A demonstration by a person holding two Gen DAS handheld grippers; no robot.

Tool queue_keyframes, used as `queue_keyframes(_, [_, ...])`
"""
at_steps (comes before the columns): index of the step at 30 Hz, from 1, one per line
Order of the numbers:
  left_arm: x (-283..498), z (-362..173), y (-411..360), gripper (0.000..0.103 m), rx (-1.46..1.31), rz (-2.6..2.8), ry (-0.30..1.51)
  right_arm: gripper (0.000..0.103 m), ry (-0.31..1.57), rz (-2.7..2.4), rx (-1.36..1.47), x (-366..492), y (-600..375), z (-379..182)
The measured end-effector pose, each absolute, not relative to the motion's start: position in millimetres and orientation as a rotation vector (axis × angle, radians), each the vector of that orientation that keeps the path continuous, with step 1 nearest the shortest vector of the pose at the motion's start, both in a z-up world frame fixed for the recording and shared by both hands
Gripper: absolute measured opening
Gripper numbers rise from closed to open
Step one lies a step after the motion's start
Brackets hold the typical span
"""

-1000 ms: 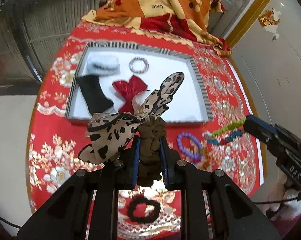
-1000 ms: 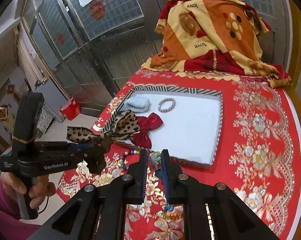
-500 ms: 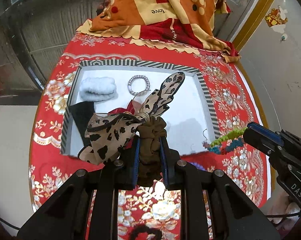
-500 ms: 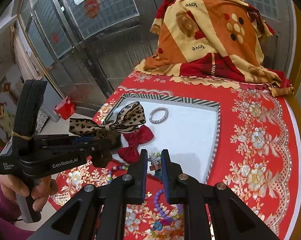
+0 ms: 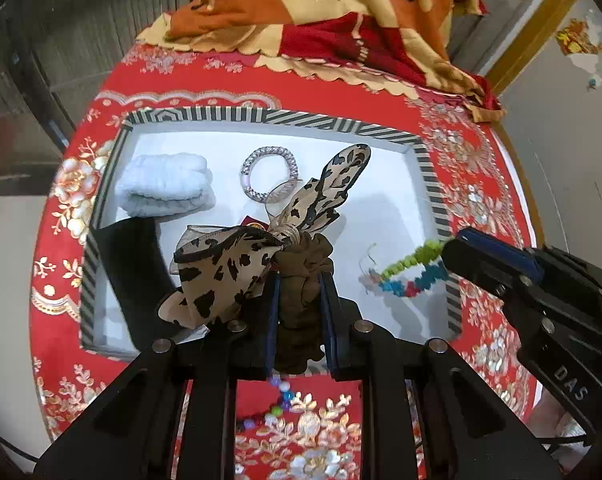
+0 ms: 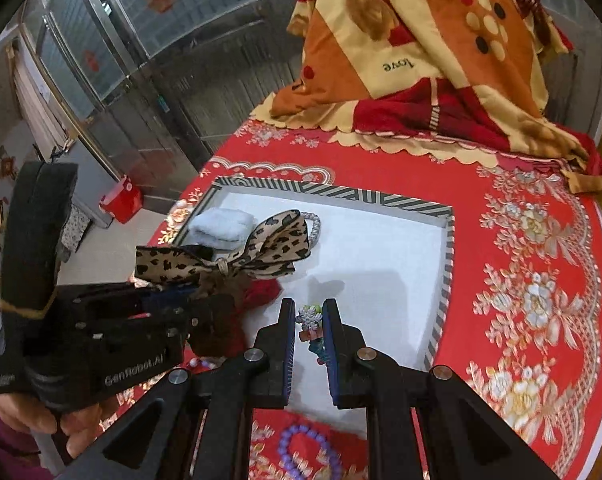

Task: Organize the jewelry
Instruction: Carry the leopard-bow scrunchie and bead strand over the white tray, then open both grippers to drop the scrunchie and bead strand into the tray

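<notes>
My left gripper (image 5: 299, 280) is shut on a brown scrunchie with a leopard-print bow (image 5: 261, 248), held above the near part of the striped white tray (image 5: 261, 114). My right gripper (image 6: 308, 320) is shut on a multicoloured bead bracelet (image 5: 411, 270), held over the tray's right side; the bracelet also shows between its fingers in the right wrist view (image 6: 313, 328). In the tray lie a white fluffy scrunchie (image 5: 165, 186), a silver bracelet (image 5: 269, 174), a black band (image 5: 135, 276) and a red bow (image 6: 261, 292), mostly hidden.
The tray sits on a red floral tablecloth (image 6: 533, 280). A purple bead bracelet (image 6: 305, 452) and loose coloured beads (image 5: 279, 400) lie on the cloth near the front edge. A folded orange and red blanket (image 6: 421, 60) lies at the table's far end.
Both grippers have moved forward over the tray with their items still held. The bow and the bead bracelet now hang above the tray's white floor.
</notes>
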State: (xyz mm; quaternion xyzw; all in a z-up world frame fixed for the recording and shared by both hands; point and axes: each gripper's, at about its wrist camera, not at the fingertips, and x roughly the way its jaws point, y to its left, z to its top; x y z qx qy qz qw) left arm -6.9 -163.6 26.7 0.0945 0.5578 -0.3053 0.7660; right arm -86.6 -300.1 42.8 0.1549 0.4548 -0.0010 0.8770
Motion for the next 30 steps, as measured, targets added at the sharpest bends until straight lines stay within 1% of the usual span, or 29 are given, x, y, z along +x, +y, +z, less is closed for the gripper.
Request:
queue_keyframes(12, [25, -12, -182, 0.017, 0.202, -0.598, 1.288, 0.013, 1.011, -0.031, 0.362, -10, -348, -2])
queue_keyframes(22, [35, -24, -185, 0.018, 0.19, -0.569, 1.318, 0.013, 1.042, -0.045, 0.45, 16, -374, -31])
queue_keyframes(24, [35, -25, -185, 0.018, 0.188, -0.567, 1.321, 0.016, 1.043, -0.038, 0.448, 16, -374, -29])
queue_keyframes(25, [35, -25, -185, 0.018, 0.184, -0.563, 1.322, 0.024, 1.04, -0.036, 0.445, 15, -373, -27])
queue_keyframes(26, [35, -25, -184, 0.019, 0.18, -0.56, 1.322, 0.036, 1.032, -0.036, 0.445, 13, -373, -24])
queue_keyframes(27, [35, -25, -184, 0.02, 0.173, -0.557, 1.323, 0.039, 1.022, -0.035, 0.454, 10, -374, -21])
queue_keyframes(29, [34, -25, -183, 0.027, 0.167, -0.555, 1.328, 0.039, 1.01, -0.035, 0.473, 3, -375, -15])
queue_keyframes(30, [33, -24, -184, 0.029, 0.17, -0.556, 1.329, 0.039, 1.005, -0.038, 0.479, 0, -375, -13])
